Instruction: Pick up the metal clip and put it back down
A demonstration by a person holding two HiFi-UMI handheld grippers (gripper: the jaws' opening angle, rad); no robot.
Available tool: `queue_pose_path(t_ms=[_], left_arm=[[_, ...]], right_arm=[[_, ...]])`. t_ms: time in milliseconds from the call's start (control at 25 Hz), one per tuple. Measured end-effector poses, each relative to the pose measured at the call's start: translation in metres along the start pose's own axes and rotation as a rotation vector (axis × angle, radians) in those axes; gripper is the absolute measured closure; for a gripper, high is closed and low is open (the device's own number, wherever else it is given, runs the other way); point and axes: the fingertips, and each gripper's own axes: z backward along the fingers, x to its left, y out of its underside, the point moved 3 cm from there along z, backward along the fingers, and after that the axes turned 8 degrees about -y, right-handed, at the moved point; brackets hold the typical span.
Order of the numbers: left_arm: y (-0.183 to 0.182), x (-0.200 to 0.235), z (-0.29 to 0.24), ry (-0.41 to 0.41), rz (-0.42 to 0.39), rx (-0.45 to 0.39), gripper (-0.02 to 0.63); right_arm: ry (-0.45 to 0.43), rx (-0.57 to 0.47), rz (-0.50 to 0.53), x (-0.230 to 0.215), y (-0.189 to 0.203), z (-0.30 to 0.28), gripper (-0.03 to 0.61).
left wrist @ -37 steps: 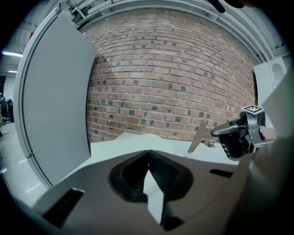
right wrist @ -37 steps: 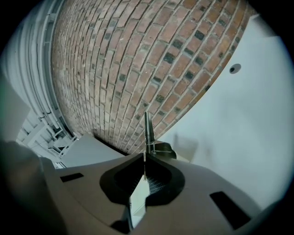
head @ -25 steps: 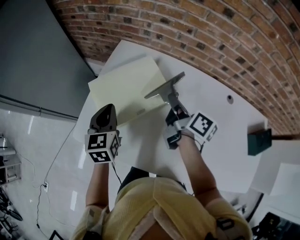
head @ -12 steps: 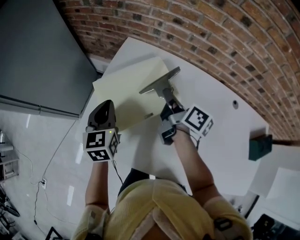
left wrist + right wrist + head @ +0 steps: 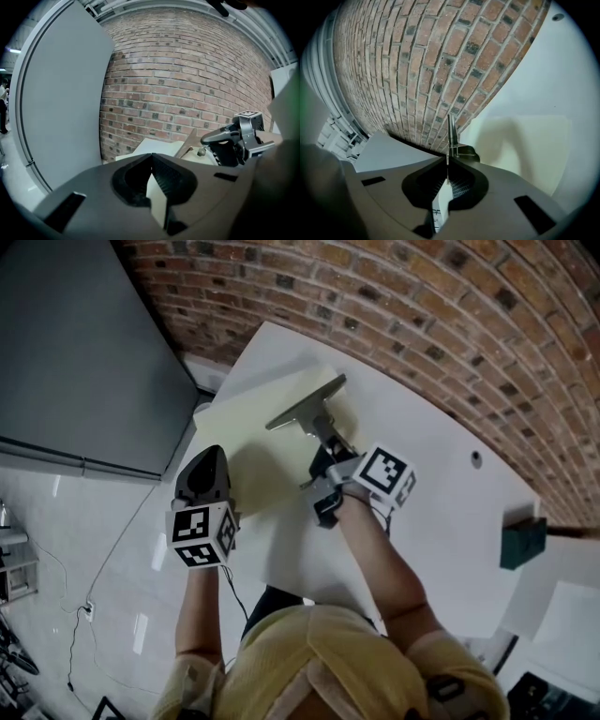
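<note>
The right gripper (image 5: 330, 442) is clamped on the thin handle of the metal clip (image 5: 305, 409), its jaws pressed nearly together round it. The clip sticks out from the jaw tips over the far end of a pale yellow pad (image 5: 246, 432) on the white table (image 5: 427, 484), with its flat plate toward the brick wall (image 5: 422, 315). The left gripper (image 5: 213, 454) hovers at the pad's near left edge, jaws together and empty.

move: right gripper (image 5: 332, 442), metal clip (image 5: 305, 406) shifted left over pale sheet (image 5: 251, 442) | lift: seemingly slight
</note>
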Motion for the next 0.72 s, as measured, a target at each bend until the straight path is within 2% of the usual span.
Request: queue_pose_path(t_ms=[320, 720], left_arm=[[-0.005, 0.009, -0.007, -0.005, 0.016, -0.011, 0.611], [-0.01, 0.011, -0.011, -0.002, 0.026, -0.032, 0.611]], right_arm=[[-0.021, -0.029, -0.114, 0.001, 0.004, -0.022, 0.572], [0.036, -0.05, -0.234, -0.013, 0.012, -0.037, 0.571]])
